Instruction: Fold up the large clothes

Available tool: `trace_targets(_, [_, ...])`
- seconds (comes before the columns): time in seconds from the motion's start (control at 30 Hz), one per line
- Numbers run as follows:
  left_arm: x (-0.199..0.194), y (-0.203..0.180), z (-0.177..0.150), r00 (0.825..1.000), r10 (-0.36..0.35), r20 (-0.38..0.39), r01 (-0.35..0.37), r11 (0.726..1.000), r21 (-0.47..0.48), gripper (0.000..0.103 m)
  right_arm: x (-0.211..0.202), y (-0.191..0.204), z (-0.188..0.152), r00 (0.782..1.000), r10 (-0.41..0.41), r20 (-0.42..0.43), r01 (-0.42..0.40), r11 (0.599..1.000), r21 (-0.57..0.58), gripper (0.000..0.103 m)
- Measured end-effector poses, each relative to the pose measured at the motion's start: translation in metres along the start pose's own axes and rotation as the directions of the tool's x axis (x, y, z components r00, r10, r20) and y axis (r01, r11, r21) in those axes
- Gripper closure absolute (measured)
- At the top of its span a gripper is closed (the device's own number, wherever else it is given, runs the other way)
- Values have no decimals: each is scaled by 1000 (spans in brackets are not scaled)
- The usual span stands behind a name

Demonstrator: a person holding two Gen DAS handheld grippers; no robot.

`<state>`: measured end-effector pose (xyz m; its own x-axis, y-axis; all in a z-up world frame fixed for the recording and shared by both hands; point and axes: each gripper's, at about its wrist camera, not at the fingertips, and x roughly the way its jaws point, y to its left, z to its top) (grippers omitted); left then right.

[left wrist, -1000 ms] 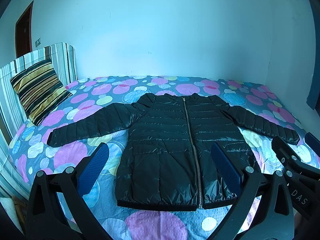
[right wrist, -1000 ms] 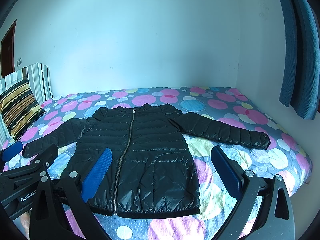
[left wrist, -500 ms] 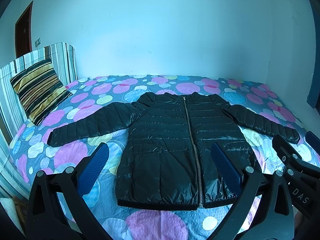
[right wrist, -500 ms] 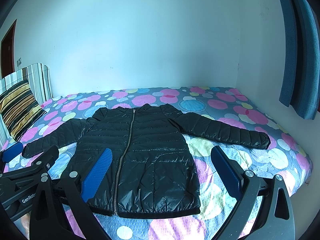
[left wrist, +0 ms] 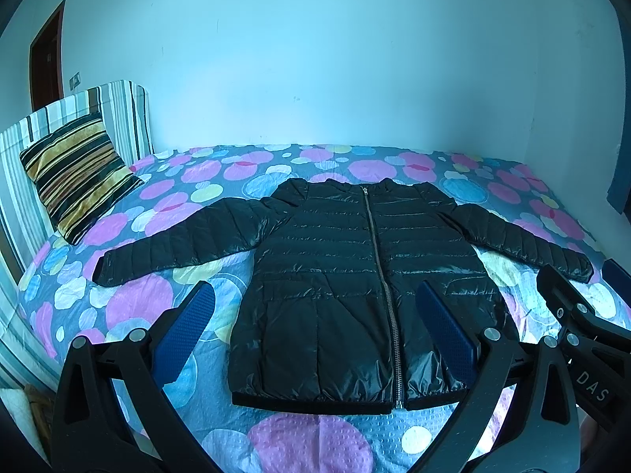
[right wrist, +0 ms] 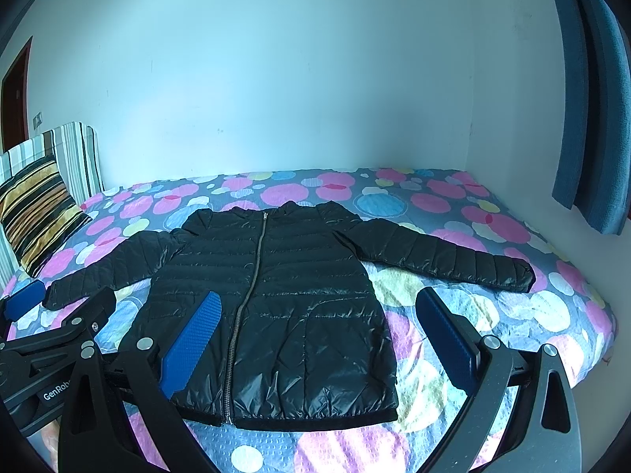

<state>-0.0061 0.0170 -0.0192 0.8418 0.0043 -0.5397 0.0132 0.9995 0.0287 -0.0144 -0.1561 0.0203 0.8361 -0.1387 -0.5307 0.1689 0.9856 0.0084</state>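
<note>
A black quilted puffer jacket [left wrist: 335, 272] [right wrist: 284, 295] lies flat and zipped on the bed, front up, both sleeves spread sideways. My left gripper [left wrist: 315, 295] hovers above the near hem, open, its blue pads [left wrist: 185, 327] wide apart with nothing between them. Held to its right at similar height, my right gripper [right wrist: 317, 299] is open too and empty. Each gripper shows at the edge of the other's view: the right gripper [left wrist: 575, 315] and the left gripper [right wrist: 59, 327].
The bed [left wrist: 165, 205] carries a sheet with pink, blue and yellow circles. A striped cushion [left wrist: 75, 173] leans on the striped headboard [left wrist: 118, 118] at the left. A blue curtain [right wrist: 587, 98] hangs at the right wall. A brown door [left wrist: 45, 59] stands at far left.
Both views have shifted only slightly; the jacket has not moved and both grippers stay open.
</note>
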Motion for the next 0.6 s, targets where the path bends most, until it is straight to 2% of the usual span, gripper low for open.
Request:
trace_targets(0.4, [4, 2, 1, 1000, -1, -10, 1, 1000, -2, 2, 3, 2, -2, 1000, -1, -4, 1, 1000, -2, 5])
trace_targets(0.6, [19, 4, 5, 998, -28, -48, 27, 1000, -3, 2, 13, 7, -5, 1000, 5, -20, -5, 1000, -5, 5])
